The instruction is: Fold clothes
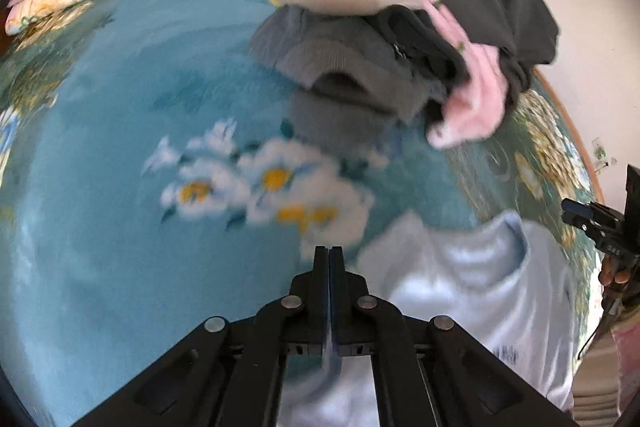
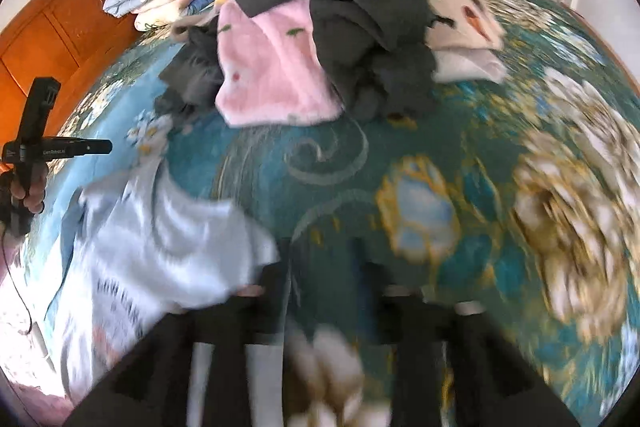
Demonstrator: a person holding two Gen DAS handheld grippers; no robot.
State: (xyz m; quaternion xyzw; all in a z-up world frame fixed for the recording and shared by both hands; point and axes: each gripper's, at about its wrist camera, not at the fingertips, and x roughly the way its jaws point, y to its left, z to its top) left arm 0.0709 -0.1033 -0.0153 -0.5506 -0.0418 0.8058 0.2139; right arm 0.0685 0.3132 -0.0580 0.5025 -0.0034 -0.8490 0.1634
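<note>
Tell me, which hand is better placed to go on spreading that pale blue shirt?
Left, probably. The left gripper has its jaws shut on the shirt; the right gripper stands open beside it, holding nothing.

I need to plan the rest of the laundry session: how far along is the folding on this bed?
Barely started. No folded garment shows. In hand: the left gripper is shut on a fold of the light blue shirt, which lies rumpled on the floral bedspread; the right gripper is open and blurred beside it. Left: the whole heap of grey, pink and cream clothes.
</note>
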